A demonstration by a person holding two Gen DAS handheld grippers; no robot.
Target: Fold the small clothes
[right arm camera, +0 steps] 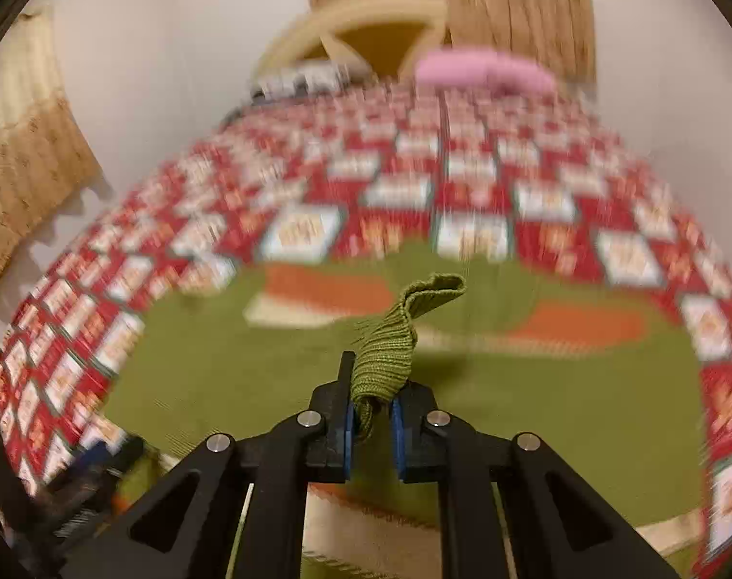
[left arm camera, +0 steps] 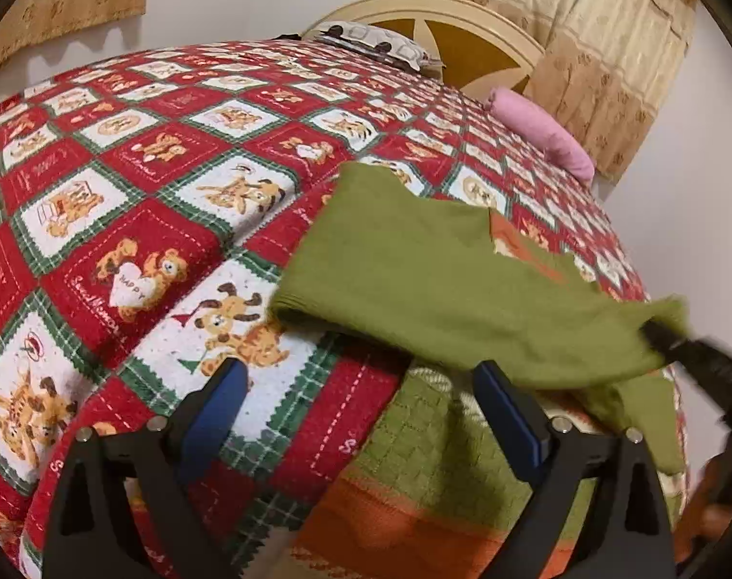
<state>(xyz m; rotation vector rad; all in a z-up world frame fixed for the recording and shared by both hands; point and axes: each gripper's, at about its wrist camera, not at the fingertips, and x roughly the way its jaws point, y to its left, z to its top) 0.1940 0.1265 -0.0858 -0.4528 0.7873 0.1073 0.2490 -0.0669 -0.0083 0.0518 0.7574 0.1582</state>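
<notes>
Where gripper [right arm camera: 371,403] pinches — green knit garment [right arm camera: 390,352] bunched.

Right wrist view: motion blur smears the bed cover [right arm camera: 414,183] and the far pillows; printed motifs are unreadable. Left wrist view: the green garment [left arm camera: 414,260] hides the right tongs' [left arm camera: 655,333] tips; their body is blurred and cut off.
</notes>
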